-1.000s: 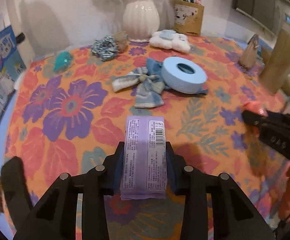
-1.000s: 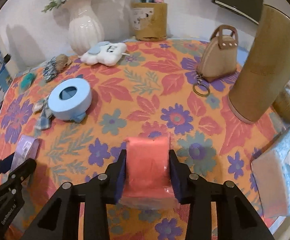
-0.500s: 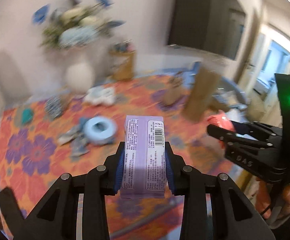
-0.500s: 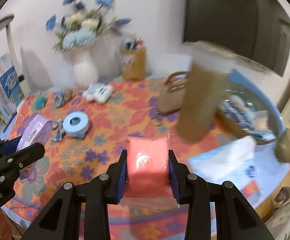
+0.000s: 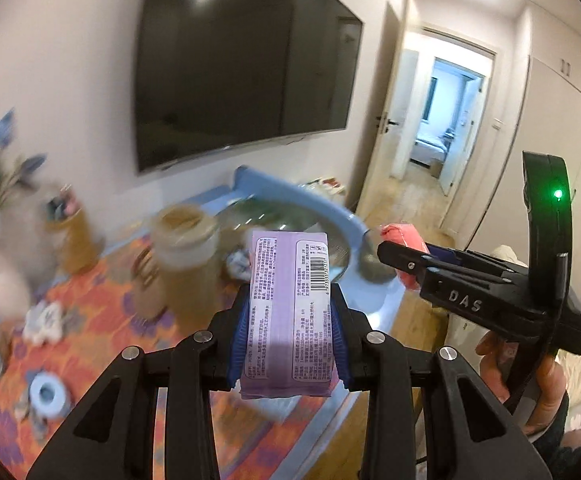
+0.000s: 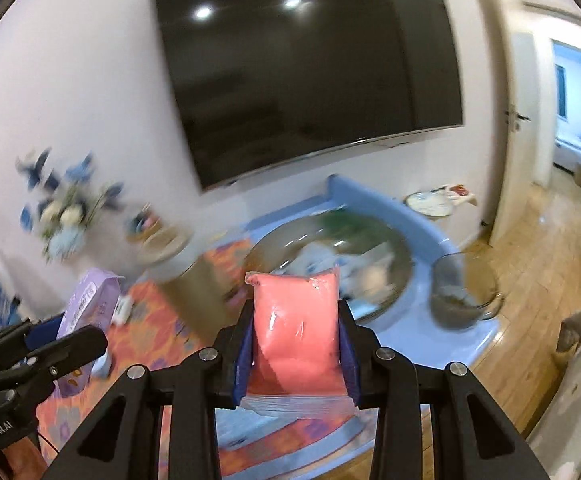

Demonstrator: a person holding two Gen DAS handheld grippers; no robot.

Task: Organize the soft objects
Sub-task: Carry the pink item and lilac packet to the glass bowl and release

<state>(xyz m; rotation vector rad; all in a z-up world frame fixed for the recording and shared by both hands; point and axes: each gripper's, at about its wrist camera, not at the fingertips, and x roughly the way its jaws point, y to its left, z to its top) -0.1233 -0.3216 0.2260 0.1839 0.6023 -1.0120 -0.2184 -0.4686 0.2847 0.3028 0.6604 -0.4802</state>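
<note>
The desk (image 5: 102,300) at left carries an orange floral cloth, a blurred flower vase (image 6: 64,236), a blue tape roll (image 5: 46,394) and a tan cylinder (image 5: 182,256). A wall-mounted television (image 5: 242,60) hangs above; an open doorway (image 5: 446,108) stands at right. The left gripper (image 5: 288,312) pinches the purple tissue pack (image 5: 288,316); the right gripper (image 6: 294,328) pinches the pink tissue pack (image 6: 296,336). One second earlier both packs sat low over the cloth; both are now raised, facing the television.
</note>
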